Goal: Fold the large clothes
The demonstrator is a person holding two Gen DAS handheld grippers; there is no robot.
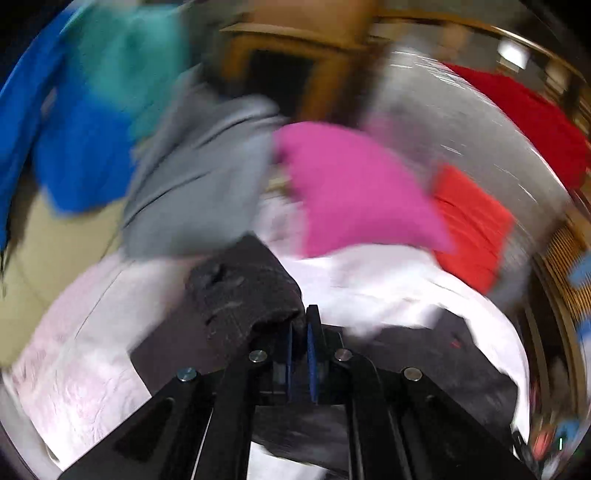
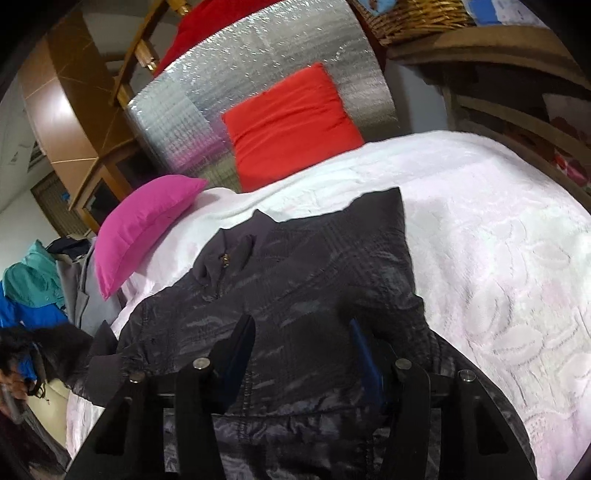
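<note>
A dark grey jacket (image 2: 303, 280) with a zip collar lies spread on a white textured bedspread (image 2: 498, 240). My right gripper (image 2: 301, 328) is open just above the jacket's middle, its fingers apart over the fabric. In the blurred left wrist view my left gripper (image 1: 299, 325) is shut on a fold of the dark jacket (image 1: 236, 291), lifted above the bedspread (image 1: 85, 332).
A pink pillow (image 2: 144, 225) and an orange-red pillow (image 2: 291, 122) lie at the head of the bed against a silver padded panel (image 2: 258, 62). Grey, teal and blue clothes (image 2: 33, 291) are piled at the bed's left. A wicker basket (image 2: 417, 14) sits on a shelf.
</note>
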